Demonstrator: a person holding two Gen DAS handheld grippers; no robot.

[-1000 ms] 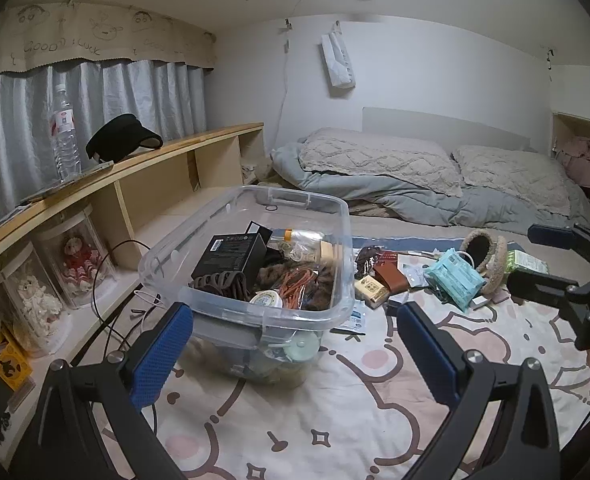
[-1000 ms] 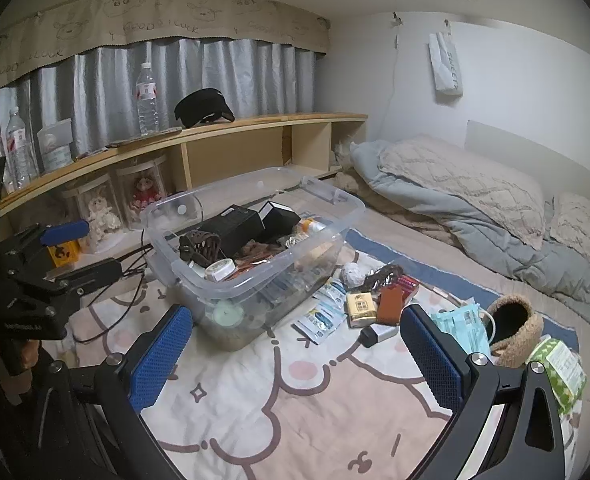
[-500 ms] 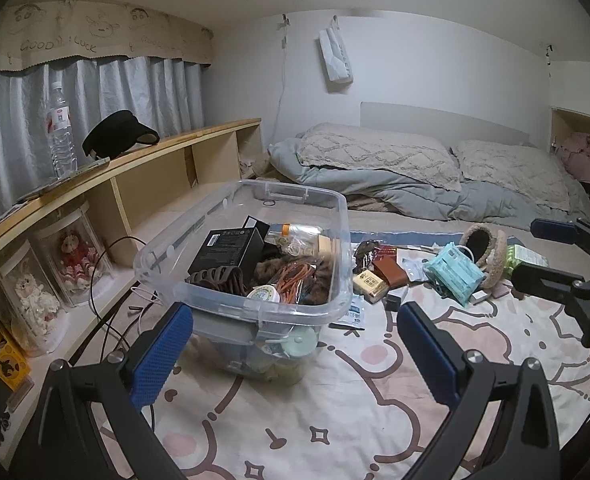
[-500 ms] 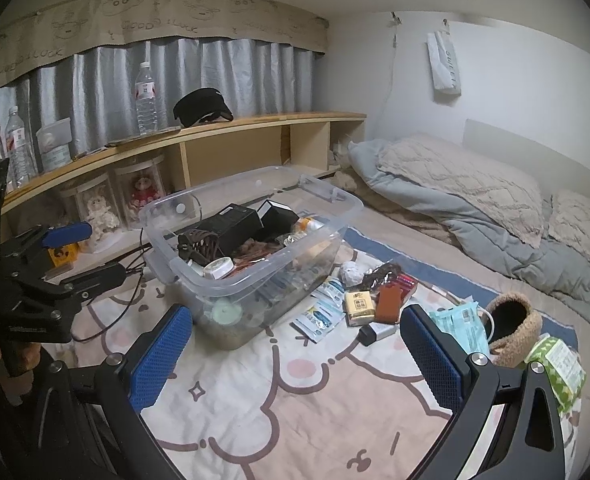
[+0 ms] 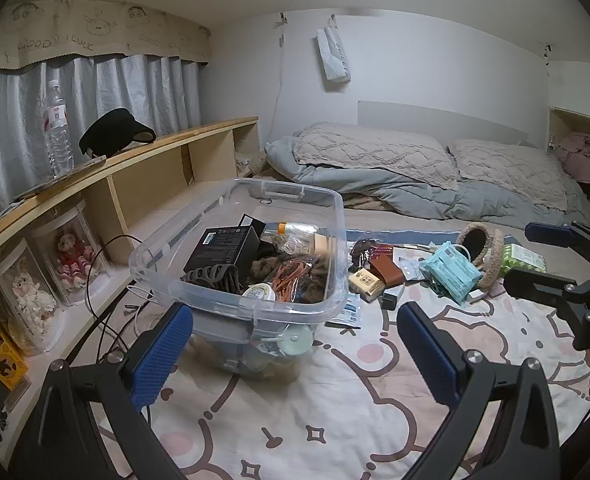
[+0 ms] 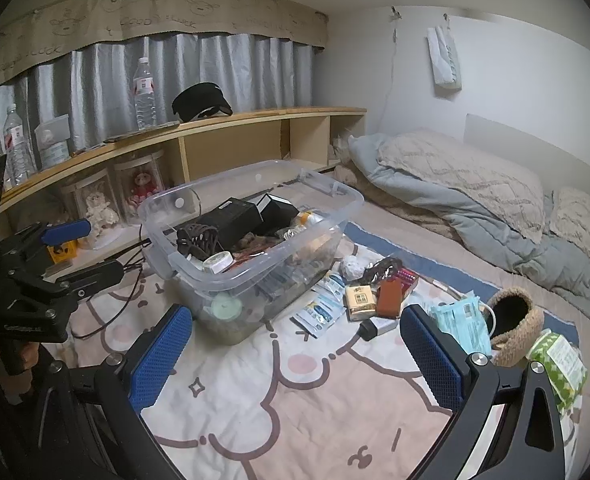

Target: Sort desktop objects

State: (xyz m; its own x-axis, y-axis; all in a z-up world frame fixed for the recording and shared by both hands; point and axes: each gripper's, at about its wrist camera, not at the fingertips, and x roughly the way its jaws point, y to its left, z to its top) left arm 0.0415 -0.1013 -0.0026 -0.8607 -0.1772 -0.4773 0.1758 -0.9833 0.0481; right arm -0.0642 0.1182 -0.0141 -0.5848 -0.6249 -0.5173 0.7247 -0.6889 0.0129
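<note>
Hovering over the bed, both grippers have their jaws spread wide with nothing between them. The left gripper (image 5: 295, 354) sits low in front of the clear plastic bin (image 5: 337, 216), and the right gripper (image 6: 295, 354) hangs a bit further toward the bed's right side, over the cartoon-print blanket (image 6: 275, 392).

The bin is on the blanket near the left edge of the bed, right by the wooden shelf (image 6: 231, 120). It's already pretty stuffed: a black box (image 5: 225, 246), a dark hair claw (image 5: 211, 276), a small round tin (image 5: 259, 293) and some orange cords (image 5: 291, 278).

Loose stuff is scattered on the blanket just to the right of the bin: a few flat sachets (image 6: 321, 308) touching its base, a tan little box (image 6: 359, 300), a brown leather wallet (image 6: 389, 299), a dark charger-looking block (image 6: 371, 328), a teal pack of masks (image 6: 461, 322), a woven pouch (image 6: 515, 320) lying on its side, and a green tissue pack (image 6: 561, 364) nearest the right edge.

Up on the shelf there's a water bottle (image 6: 145, 94) and a black visor (image 6: 201, 102).
</note>
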